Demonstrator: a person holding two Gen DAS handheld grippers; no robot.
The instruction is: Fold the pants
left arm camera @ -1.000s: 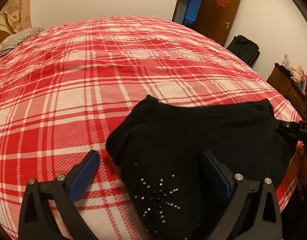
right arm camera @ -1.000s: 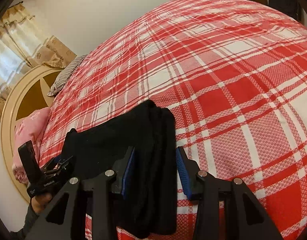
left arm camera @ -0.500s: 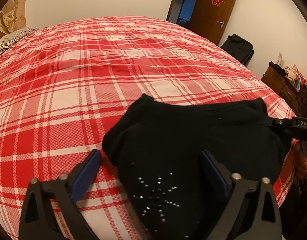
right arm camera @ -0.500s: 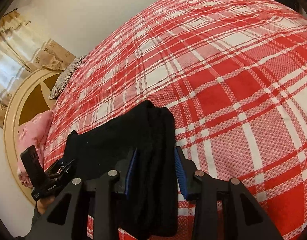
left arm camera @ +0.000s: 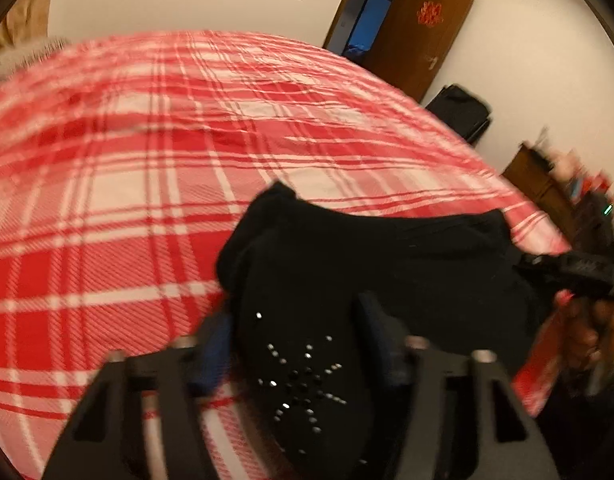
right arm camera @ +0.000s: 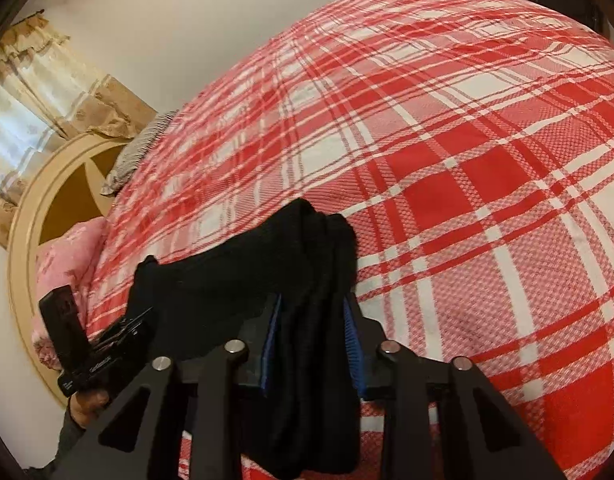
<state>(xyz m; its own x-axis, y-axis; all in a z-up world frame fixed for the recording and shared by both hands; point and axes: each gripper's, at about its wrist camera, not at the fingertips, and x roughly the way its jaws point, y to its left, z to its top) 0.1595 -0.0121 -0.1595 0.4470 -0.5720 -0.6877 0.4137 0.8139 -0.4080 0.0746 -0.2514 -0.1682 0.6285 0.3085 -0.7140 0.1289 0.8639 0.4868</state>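
Nearest in my left view: left tool (left arm camera: 293, 346), fingers drawn in against the studded end of the black pants (left arm camera: 367, 264), cloth bunched between the blue pads. I read that as pinching the fabric, though the frame is motion-blurred, so contact on the right pad isn't crisp.

Right view: right tool (right arm camera: 311, 342) has both pads pressed against a stacked, multi-layer fold of the same pants (right arm camera: 243, 280). Pinching it. Several layer edges run up between the fingers, which fits gripping all the plies at once so the stack doesn't shear apart.

Each tool shows up in the other's camera, at opposite ends of the garment: left tool body with the person's hand under it at lower left of the right view, right tool at the right edge of the left view. My read: holding both ends keeps the bundle taut and square for the next fold or a lift.

The pants lie already folded down to a short bundle at the near edge of the bed (right arm camera: 487, 160), on the red plaid cover. Looks late in the task.

Further back: headboard (right arm camera: 31, 208) and pink pillow (right arm camera: 63, 256) in the right view; open door (left arm camera: 423, 36) and a dark bag (left arm camera: 463, 114) by the far wall in the left view.
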